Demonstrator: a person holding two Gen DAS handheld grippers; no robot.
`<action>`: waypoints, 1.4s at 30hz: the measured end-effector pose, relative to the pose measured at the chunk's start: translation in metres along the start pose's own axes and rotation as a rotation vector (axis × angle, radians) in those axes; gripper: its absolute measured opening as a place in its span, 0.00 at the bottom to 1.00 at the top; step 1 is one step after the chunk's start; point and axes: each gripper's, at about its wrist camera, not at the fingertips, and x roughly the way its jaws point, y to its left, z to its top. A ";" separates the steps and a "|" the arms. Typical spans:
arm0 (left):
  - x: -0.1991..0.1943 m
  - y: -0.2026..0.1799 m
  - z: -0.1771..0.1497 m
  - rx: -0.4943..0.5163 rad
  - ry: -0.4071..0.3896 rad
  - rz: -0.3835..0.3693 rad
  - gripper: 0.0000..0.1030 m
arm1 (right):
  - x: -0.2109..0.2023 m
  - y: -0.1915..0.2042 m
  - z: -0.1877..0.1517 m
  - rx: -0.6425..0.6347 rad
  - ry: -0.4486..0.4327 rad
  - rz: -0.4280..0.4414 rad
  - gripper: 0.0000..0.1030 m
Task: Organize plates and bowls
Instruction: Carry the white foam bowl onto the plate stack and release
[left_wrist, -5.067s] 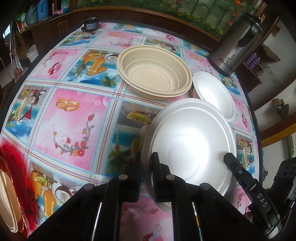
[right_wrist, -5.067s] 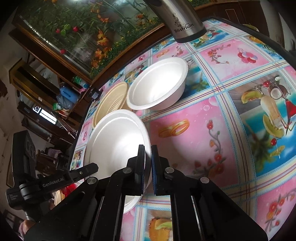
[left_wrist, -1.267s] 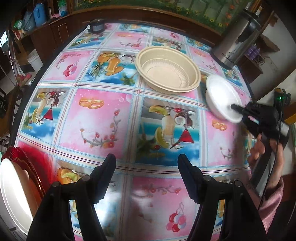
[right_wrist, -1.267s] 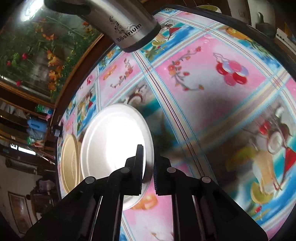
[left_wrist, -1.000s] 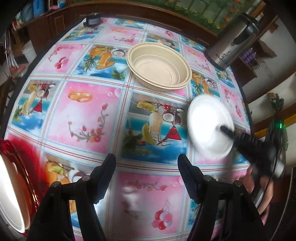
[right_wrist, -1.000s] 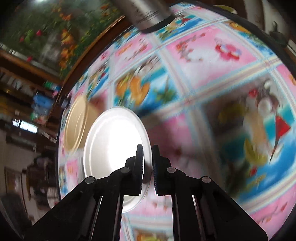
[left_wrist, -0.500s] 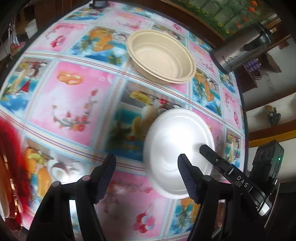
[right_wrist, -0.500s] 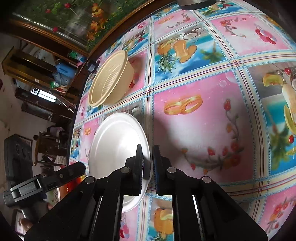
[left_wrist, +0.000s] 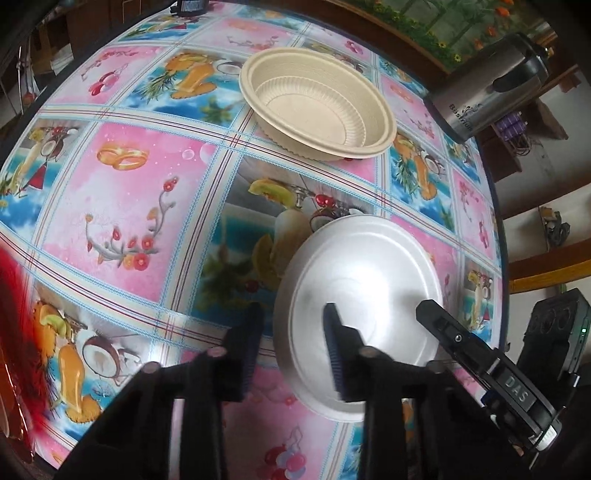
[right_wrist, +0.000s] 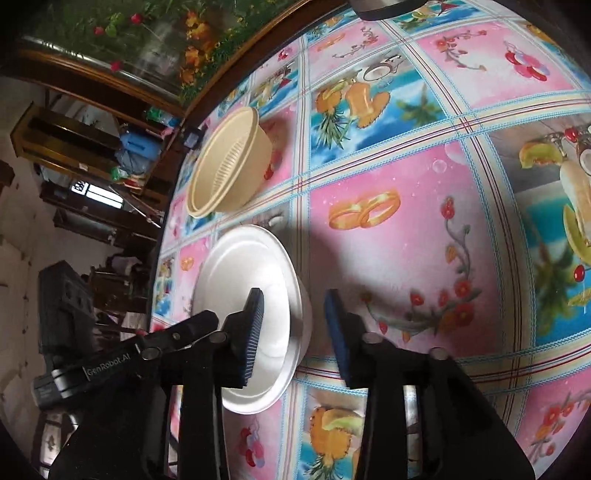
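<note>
A white foam bowl (left_wrist: 365, 295) sits upright on the patterned tablecloth (left_wrist: 125, 192). My left gripper (left_wrist: 293, 350) straddles its near-left rim, one finger outside and one inside. Its jaws are closing, and a gap still shows beside the rim. My right gripper (right_wrist: 295, 332) straddles the opposite rim of the white bowl (right_wrist: 247, 273) with its jaws apart, neither pad touching the wall. A beige ribbed bowl (left_wrist: 317, 107) stands alone farther back.
A steel thermos jug (left_wrist: 491, 74) stands at the far right table edge. Something red (left_wrist: 11, 314), blurred, fills the left border of the left wrist view. In the right wrist view the beige bowl (right_wrist: 225, 166) is at the upper left, with dark shelving (right_wrist: 74, 147) behind it.
The right gripper brought the white bowl from the far right over in front of the left gripper and opened off its rim. The left jaws have narrowed around the bowl's rim.
</note>
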 end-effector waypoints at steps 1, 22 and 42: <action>0.001 0.001 0.000 -0.001 0.002 0.000 0.19 | -0.001 -0.001 -0.001 0.000 -0.006 -0.006 0.10; -0.052 0.025 -0.022 0.043 -0.105 -0.011 0.07 | -0.015 0.038 -0.032 -0.034 -0.078 -0.033 0.06; -0.192 0.235 -0.084 -0.059 -0.261 0.278 0.12 | 0.092 0.292 -0.149 -0.443 0.071 0.067 0.07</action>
